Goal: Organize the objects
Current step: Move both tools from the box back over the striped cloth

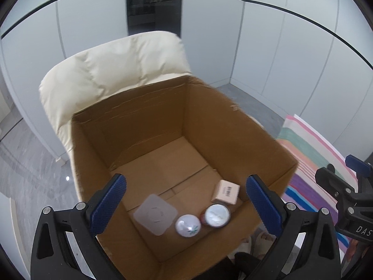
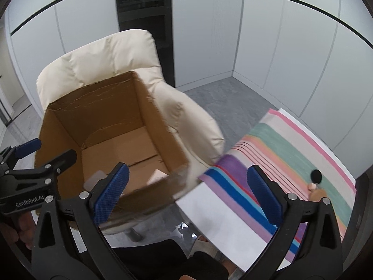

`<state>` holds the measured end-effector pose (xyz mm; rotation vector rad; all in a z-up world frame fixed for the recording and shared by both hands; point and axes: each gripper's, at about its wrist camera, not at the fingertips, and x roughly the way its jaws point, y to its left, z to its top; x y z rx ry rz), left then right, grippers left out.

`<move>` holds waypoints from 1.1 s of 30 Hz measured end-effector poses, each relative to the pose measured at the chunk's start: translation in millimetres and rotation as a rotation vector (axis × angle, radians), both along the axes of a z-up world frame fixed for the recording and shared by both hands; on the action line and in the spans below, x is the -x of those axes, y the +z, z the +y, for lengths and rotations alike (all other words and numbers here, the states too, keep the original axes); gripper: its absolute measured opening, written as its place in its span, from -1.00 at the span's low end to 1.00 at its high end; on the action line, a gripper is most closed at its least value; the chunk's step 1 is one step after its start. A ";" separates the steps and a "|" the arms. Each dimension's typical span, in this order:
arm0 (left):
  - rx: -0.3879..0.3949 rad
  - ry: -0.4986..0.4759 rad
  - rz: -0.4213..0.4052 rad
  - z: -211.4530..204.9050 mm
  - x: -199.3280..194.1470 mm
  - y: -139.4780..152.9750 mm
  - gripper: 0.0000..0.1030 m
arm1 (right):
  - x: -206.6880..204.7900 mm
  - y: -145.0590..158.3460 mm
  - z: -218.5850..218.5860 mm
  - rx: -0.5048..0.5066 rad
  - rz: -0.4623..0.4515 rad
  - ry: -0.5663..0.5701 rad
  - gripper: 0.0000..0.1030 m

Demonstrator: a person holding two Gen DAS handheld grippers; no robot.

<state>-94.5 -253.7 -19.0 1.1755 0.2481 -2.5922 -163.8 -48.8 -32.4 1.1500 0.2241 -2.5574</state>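
An open cardboard box (image 1: 233, 126) stands on a cream armchair (image 1: 112, 70). On its floor lie a translucent square lid (image 1: 155, 214), a white round-topped container (image 1: 188, 225), a red jar with a silver lid (image 1: 216, 214) and a small pink carton (image 1: 225, 191). My left gripper (image 1: 186, 205) hangs open above the box's near side with nothing between its fingers. My right gripper (image 2: 188, 193) is open and empty, over the box's near right corner (image 2: 177, 177) and the striped cloth (image 2: 291, 149). A small doll with black hair (image 2: 316, 184) lies on that cloth.
The striped cloth covers a white table (image 2: 221, 221) right of the chair. White wall panels (image 1: 279, 46) and a dark shelf unit (image 1: 153, 4) stand behind. Grey tiled floor (image 2: 221, 102) surrounds the chair. A person's dark-clothed legs (image 2: 167, 256) and slippered feet are below.
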 end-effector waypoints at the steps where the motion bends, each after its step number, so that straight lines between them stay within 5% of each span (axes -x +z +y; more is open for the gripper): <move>1: 0.000 -0.013 0.002 6.7 2.9 0.9 1.00 | 0.0 0.2 5.9 0.000 0.000 -0.010 0.99; 33: 0.018 -0.360 0.007 202.7 52.0 4.0 1.00 | -14.7 -5.2 211.4 -0.006 -0.033 -0.341 0.99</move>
